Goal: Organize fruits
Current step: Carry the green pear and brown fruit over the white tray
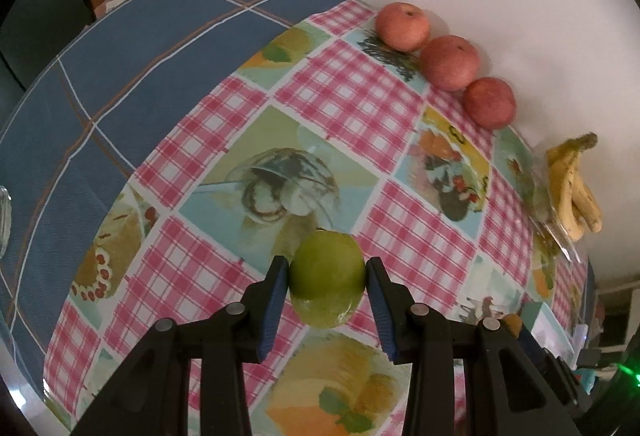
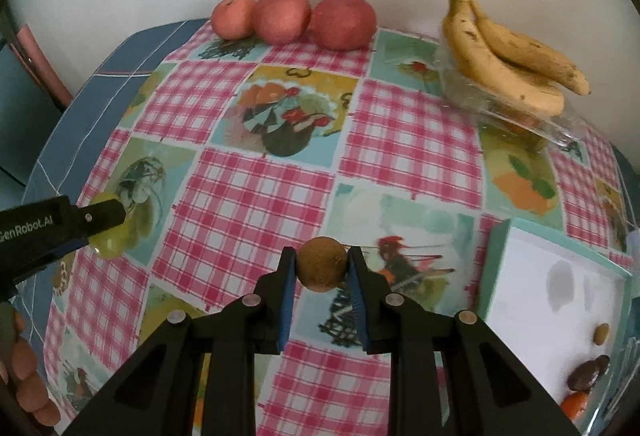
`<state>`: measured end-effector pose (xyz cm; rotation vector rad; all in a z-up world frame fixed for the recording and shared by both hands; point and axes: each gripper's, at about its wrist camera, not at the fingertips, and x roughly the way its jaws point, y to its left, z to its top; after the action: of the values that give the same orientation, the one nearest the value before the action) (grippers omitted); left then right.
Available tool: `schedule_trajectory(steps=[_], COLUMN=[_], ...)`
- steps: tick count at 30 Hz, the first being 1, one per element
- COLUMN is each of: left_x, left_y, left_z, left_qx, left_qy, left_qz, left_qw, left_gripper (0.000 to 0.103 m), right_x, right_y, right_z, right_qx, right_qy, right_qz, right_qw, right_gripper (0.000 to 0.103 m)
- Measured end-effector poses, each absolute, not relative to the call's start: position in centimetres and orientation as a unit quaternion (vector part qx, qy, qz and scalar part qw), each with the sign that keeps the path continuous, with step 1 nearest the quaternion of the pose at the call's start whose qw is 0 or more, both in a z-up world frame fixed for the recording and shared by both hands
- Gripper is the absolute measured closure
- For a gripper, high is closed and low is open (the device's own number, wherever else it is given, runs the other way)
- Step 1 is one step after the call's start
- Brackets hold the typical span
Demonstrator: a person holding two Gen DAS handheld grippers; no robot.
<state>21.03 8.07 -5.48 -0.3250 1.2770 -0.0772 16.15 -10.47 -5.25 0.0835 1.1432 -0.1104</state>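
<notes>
Left gripper (image 1: 327,278): clamped on green fruit (image 1: 327,276).
Right gripper (image 2: 322,270): clamped on brown fruit (image 2: 322,269).
Apples (image 2: 282,21): row at 12 o'clock.
Bananas (image 2: 508,52): 2 o'clock.

box (image 2: 560,300) cut off at rt edge | small items (image 2: 588,372) inside blurred, maybe nuts

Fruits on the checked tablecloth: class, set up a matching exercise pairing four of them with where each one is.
Things:
1. round green fruit
2. small brown round fruit
3. three red apples
4. yellow banana bunch

Places:
A. on clear plastic wrap
B. in the right claw
C. in a row by the wall
D. in the left claw

Pairs: 1-D, 2-B, 3-C, 4-A
</notes>
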Motion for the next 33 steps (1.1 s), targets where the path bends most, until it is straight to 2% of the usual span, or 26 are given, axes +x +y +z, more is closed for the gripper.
schedule_trajectory(steps=[22,33], left_x=[16.5,14.8], left_y=[1.8,-4.2], left_z=[-2.5,-1.8], left_qx=[-0.088,-0.035], left_qy=[0.579,0.577], left_qz=[-0.104,-0.153], left_qw=[0.804,0.801], left_gripper=[0.061,0.061], right_x=[9.7,6.5], right_y=[-14.6,-24.6], right_z=[-1.1,-1.8], right_qx=[0.053,0.129], right_qy=[0.522,0.524], right_qz=[-0.091,-0.176], right_qw=[0.846,0.823], right_gripper=[0.077,0.077])
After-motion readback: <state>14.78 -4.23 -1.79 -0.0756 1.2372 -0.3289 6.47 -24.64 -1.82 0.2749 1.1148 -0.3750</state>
